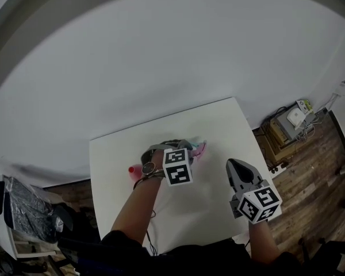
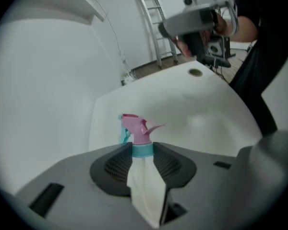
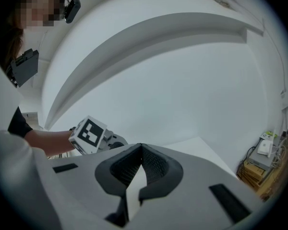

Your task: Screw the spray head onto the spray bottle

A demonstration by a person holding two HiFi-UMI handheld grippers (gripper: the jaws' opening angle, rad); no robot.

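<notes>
A pink spray head (image 2: 137, 127) with a teal collar (image 2: 142, 150) sits between the tips of my left gripper (image 2: 143, 148), and the pads press on the collar from both sides. In the head view the spray head (image 1: 199, 149) shows as a pink and teal shape just past the left gripper (image 1: 191, 149), over the middle of the white table (image 1: 224, 119). I cannot make out a bottle. A small red thing (image 1: 131, 169) lies by the left wrist. My right gripper (image 1: 237, 167) hangs over the table's right side, shut and empty; its pads (image 3: 134, 164) meet.
The table has a round hole (image 2: 195, 72) near its far end. A metal ladder (image 2: 153, 28) leans on the wall. Boxes and cables (image 1: 290, 125) sit on the wooden floor at the right, and dark bags (image 1: 29, 211) lie at the left.
</notes>
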